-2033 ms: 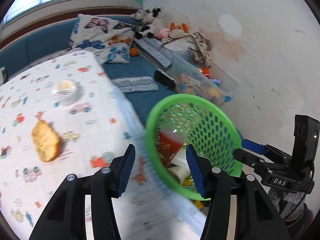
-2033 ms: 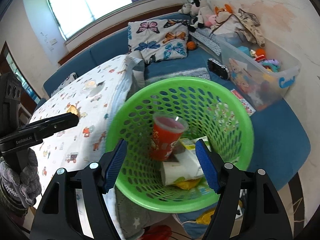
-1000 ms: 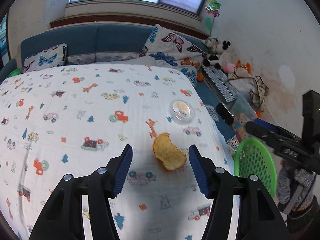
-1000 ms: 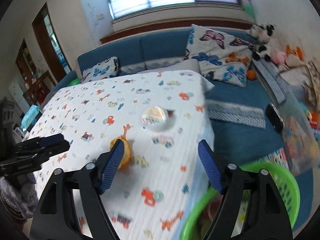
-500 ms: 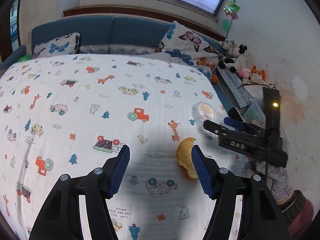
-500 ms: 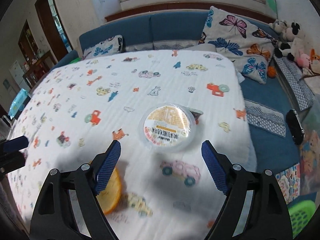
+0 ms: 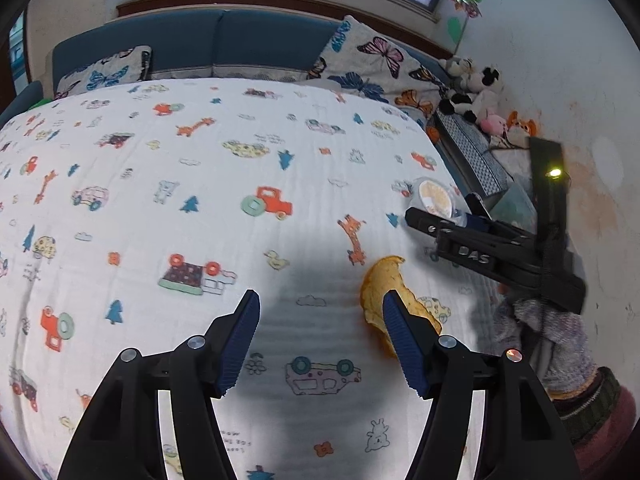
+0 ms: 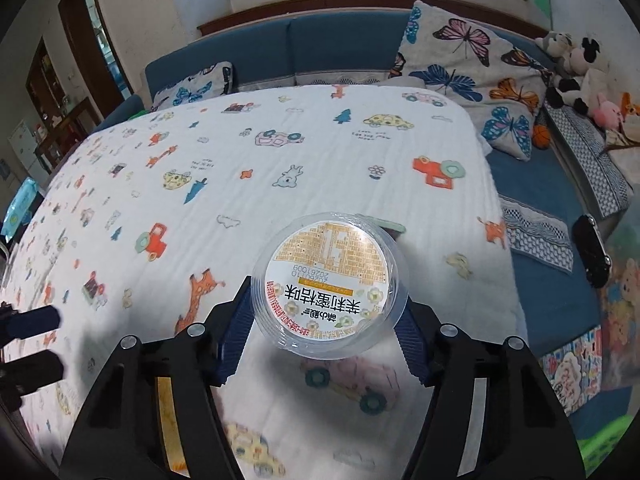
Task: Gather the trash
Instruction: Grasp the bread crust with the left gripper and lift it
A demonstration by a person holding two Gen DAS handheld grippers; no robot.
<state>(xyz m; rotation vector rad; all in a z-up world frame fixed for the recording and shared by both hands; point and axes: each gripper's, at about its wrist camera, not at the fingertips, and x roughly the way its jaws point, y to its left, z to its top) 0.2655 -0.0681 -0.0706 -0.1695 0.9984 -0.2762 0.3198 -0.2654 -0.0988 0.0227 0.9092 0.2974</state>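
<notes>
A clear plastic cup [image 8: 330, 280] with a printed foil lid stands on the cartoon-print cloth [image 8: 280, 152]. My right gripper [image 8: 326, 300] straddles it and its jaws are closing, the blue pads [image 8: 236, 328] meeting the cup's sides. In the left wrist view the same cup [image 7: 434, 198] sits between the tips of the right gripper [image 7: 444, 216]. My left gripper [image 7: 320, 300] hovers open over the cloth with nothing between its fingers. An orange peel-like scrap [image 7: 384, 276] lies just outside its right finger, partly hidden by it.
A green basket [image 8: 604, 456] shows at the bottom right, below the cloth's edge. A blue sofa [image 8: 340, 40] with butterfly pillows [image 8: 472, 56] and plush toys [image 8: 576, 64] runs behind. A gloved hand [image 7: 552, 336] holds the right gripper.
The right gripper came down over the cup and its jaws narrowed onto it. The left gripper sank closer to the cloth, and the scrap now sits by its right finger.
</notes>
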